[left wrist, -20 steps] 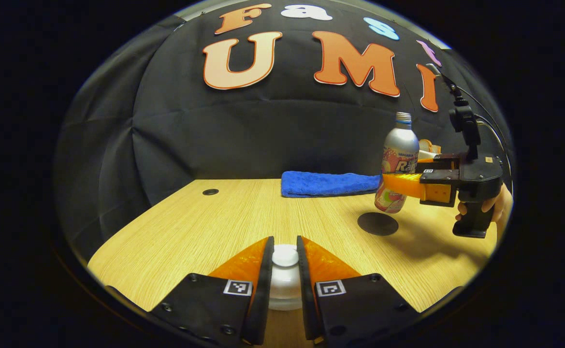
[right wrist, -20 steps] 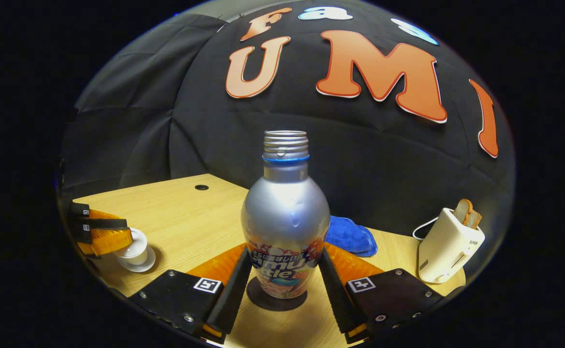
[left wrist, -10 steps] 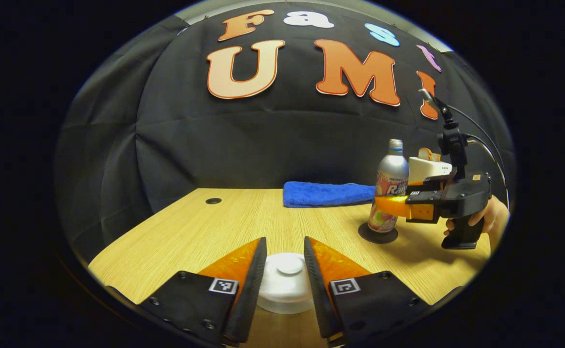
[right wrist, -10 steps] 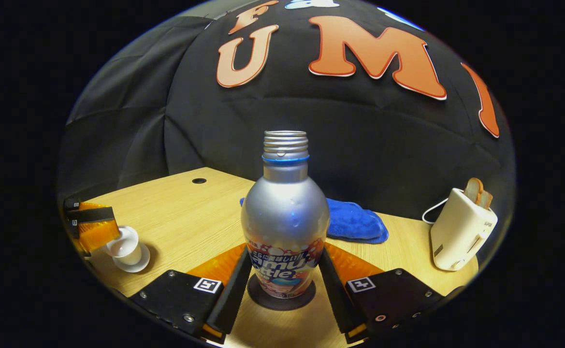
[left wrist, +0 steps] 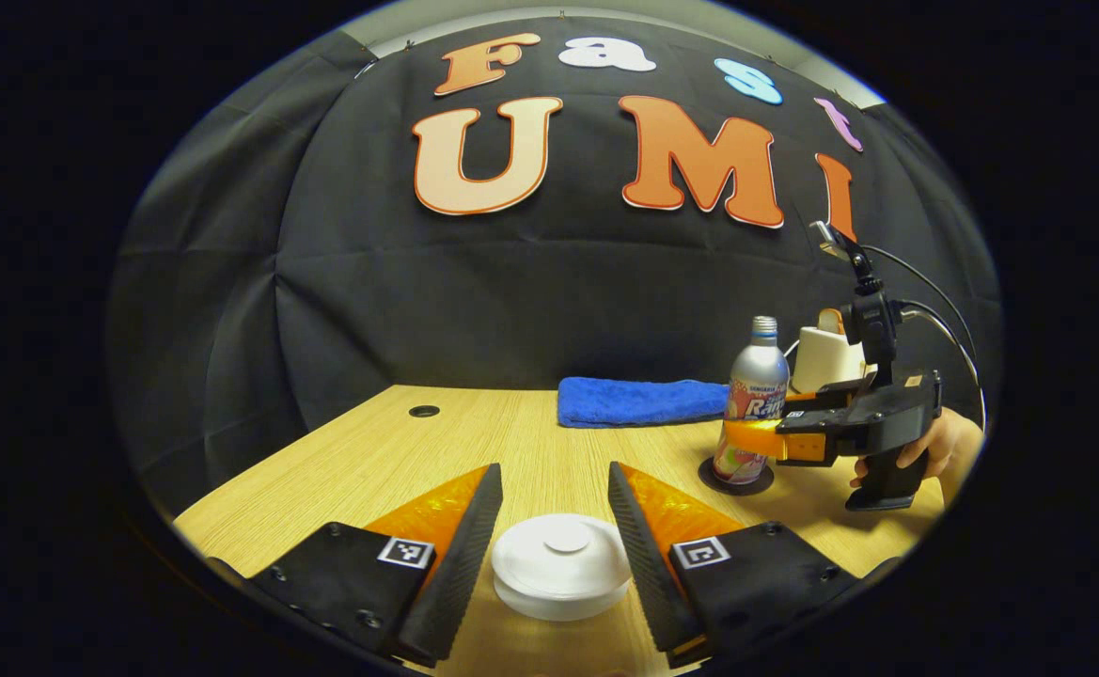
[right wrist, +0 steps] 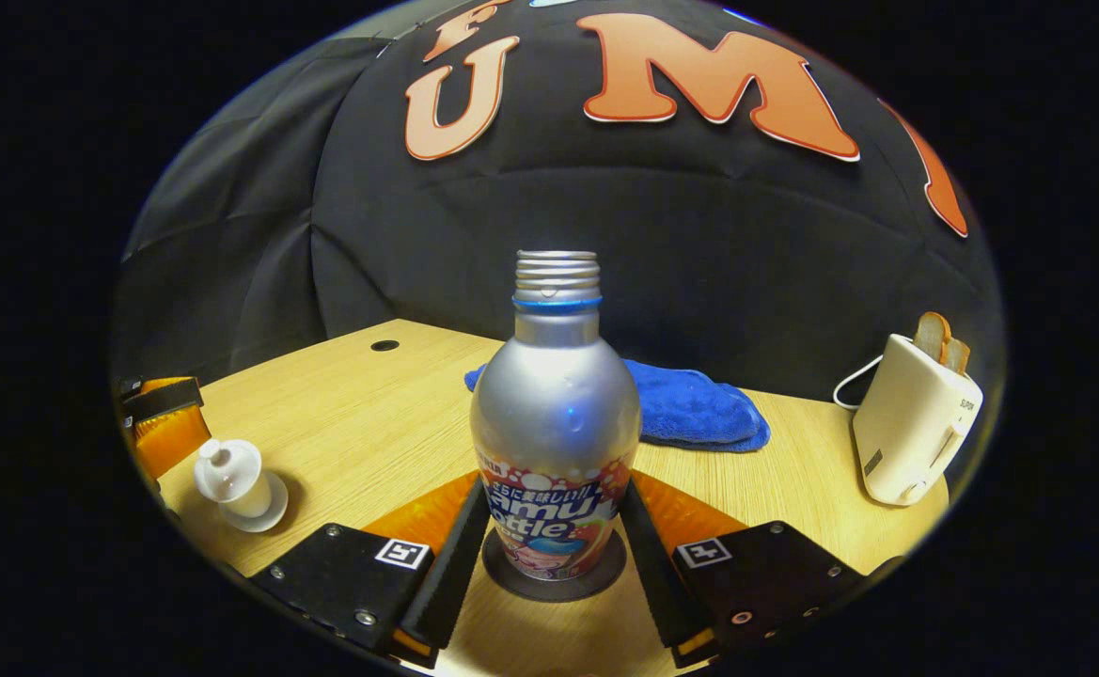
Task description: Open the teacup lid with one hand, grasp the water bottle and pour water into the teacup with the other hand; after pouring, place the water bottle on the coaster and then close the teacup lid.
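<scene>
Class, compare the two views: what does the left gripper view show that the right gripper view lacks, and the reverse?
Left gripper view: a hand holding the right tongs, and the open left tongs astride the teacup lid. Right gripper view: the saucer under the teacup. Both: water bottle on the coaster, blue cloth, toaster.

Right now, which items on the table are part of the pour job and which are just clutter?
Part of the job:
- teacup with its lid on
- water bottle, standing on the coaster
- left gripper, jaws apart either side of the lid
- right gripper, around the bottle

Just lying about:
- blue towel
- toaster with bread in it
</scene>
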`<state>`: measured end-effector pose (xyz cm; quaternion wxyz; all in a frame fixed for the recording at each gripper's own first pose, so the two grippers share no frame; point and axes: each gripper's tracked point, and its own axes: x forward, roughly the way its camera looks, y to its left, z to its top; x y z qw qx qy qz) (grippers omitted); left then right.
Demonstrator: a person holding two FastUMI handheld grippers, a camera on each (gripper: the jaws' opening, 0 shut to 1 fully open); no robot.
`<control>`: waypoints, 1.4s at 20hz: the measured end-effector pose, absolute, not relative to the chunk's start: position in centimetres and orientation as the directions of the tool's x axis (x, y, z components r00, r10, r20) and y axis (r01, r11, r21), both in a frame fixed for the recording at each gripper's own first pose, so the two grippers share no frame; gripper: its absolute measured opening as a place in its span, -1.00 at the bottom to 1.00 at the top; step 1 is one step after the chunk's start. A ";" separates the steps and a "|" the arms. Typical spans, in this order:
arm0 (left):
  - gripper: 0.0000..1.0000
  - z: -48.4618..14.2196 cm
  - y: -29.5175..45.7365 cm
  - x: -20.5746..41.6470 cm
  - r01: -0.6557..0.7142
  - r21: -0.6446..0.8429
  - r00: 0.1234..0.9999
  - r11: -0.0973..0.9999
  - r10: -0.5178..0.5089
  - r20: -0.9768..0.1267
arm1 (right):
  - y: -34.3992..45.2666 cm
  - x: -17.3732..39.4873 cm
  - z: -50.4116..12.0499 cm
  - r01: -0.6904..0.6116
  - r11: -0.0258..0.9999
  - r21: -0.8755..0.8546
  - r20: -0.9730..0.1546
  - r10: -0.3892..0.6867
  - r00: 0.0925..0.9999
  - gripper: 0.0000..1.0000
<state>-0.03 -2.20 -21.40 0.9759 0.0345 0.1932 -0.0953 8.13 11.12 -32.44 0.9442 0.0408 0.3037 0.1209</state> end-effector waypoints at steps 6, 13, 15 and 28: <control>0.78 -18.7 -3.5 0.3 0.186 0.030 0.931 0.982 -0.166 -0.325 | 10.1 7.7 -29.8 -0.186 0.967 0.176 -0.529 0.252 0.810 0.96; 0.96 -14.9 -5.4 0.3 0.178 0.031 0.952 0.983 -0.164 -0.259 | 7.3 5.2 -23.2 -0.185 0.979 0.082 -0.400 0.202 0.894 0.96; 0.96 -13.6 -6.0 0.3 0.177 0.036 0.958 0.984 -0.164 -0.235 | 6.5 4.3 -20.5 -0.177 0.982 0.061 -0.343 0.187 0.920 0.96; 1.00 -5.5 -7.9 0.1 0.144 0.023 0.985 0.989 -0.141 -0.096 | 0.3 -1.8 -9.0 -0.058 0.997 0.046 -0.102 0.062 0.993 0.94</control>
